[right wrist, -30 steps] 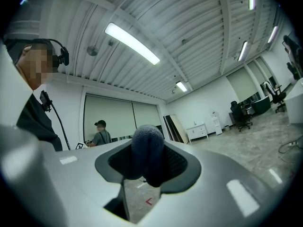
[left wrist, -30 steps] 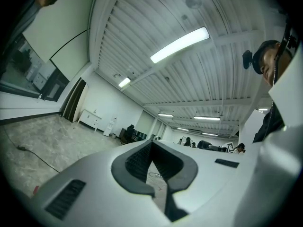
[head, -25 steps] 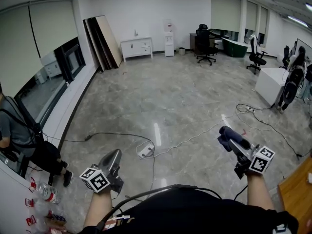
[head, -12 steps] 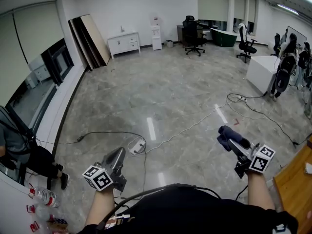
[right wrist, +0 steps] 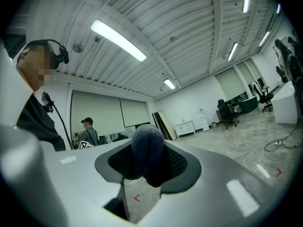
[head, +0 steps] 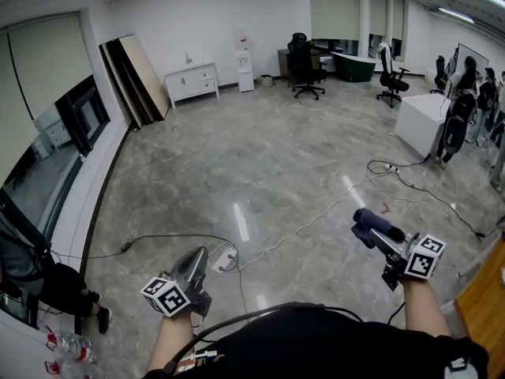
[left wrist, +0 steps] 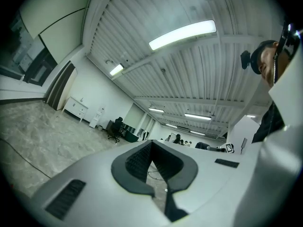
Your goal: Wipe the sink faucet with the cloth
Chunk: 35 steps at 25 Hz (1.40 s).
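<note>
No sink or faucet shows in any view. A dark blue cloth (head: pixel 366 219) is bunched between the jaws of my right gripper (head: pixel 371 226), which is held up at the lower right of the head view over the open floor. In the right gripper view the cloth (right wrist: pixel 147 157) fills the gap of that gripper (right wrist: pixel 147 148) and bulges past its tips. My left gripper (head: pixel 194 264) is at the lower left, pointing forward over the floor. In the left gripper view, its jaws (left wrist: pixel 151 144) meet at the tips with nothing between them.
Cables (head: pixel 316 221) and a white power strip (head: pixel 223 259) lie on the grey marble floor ahead. A person (head: pixel 35 279) sits at the left by the window, with bottles (head: pixel 72 346) nearby. A wooden table edge (head: pixel 483 310) is at the right. A cabinet (head: pixel 189 81), chairs (head: pixel 304 60) and a white desk (head: pixel 422 121) stand far off.
The head view has swung, so the room has slid left in the picture. Both grippers keep nearly the same pose, the left one a little further right. The cloth stays gripped.
</note>
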Each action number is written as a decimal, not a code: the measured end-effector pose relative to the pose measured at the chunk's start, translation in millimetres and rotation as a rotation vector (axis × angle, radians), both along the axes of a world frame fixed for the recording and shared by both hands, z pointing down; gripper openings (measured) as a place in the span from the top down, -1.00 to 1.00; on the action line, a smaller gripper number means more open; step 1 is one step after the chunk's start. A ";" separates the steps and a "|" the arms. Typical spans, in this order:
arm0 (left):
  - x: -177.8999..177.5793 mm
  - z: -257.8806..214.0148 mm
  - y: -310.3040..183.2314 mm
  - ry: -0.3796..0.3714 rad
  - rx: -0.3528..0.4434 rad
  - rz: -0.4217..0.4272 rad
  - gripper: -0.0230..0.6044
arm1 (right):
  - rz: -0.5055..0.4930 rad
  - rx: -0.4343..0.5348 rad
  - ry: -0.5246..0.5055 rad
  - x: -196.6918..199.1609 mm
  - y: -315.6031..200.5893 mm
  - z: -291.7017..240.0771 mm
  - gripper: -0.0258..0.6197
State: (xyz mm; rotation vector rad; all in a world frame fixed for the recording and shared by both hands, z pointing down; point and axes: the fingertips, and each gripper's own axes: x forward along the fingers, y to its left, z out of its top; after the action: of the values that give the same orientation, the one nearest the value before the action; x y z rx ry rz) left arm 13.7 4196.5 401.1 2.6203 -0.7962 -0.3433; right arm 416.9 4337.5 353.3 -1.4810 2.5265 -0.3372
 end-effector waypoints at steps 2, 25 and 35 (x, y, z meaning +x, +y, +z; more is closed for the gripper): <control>-4.5 -1.7 -39.5 0.001 -0.001 0.002 0.95 | 0.006 0.021 -0.008 -5.1 -44.1 -11.1 0.48; 4.3 4.4 -370.6 -0.056 -0.024 -0.112 0.95 | -0.178 -0.029 -0.011 5.2 -452.6 1.1 0.48; 117.6 -55.6 -518.3 -0.024 0.057 -0.323 0.95 | -0.382 0.038 0.029 122.9 -667.4 -30.8 0.48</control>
State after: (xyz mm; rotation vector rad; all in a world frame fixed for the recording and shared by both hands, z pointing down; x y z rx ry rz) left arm 131.3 3678.2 345.4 2.5489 -1.2380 -0.4275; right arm 539.8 3670.1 322.5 -0.9884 2.8147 -0.3207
